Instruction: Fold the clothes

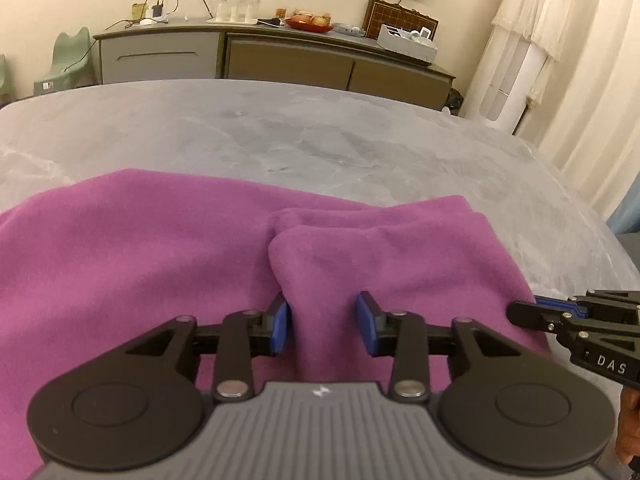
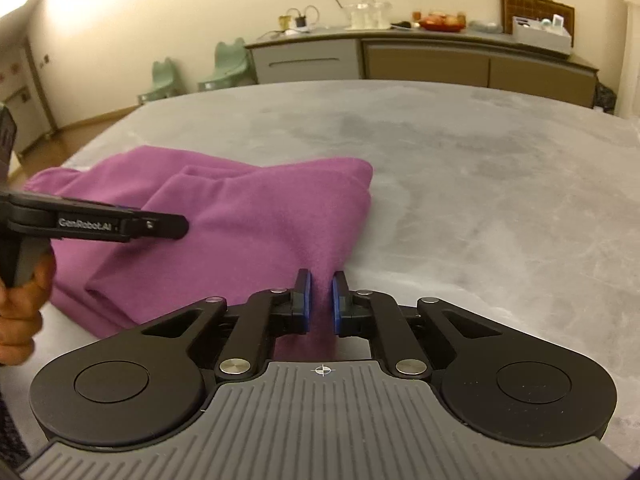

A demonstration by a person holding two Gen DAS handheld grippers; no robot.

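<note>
Fingers (image 2: 304,300) flank purple garment (image 2: 256,216).

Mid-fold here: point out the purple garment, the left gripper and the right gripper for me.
purple garment (image 1: 140,248): left wrist view, flat left panel of the cloth.
left gripper (image 1: 322,324): left wrist view, gap midway between its blue fingertips, over a fabric ridge.
right gripper (image 2: 321,300): right wrist view, midway between fingertips, cloth edge between them.

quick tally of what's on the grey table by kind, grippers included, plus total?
Purple garment: 1
Grippers: 2, left gripper and right gripper, both over the garment with cloth between the fingers
Total: 3, all on the grey table
</note>
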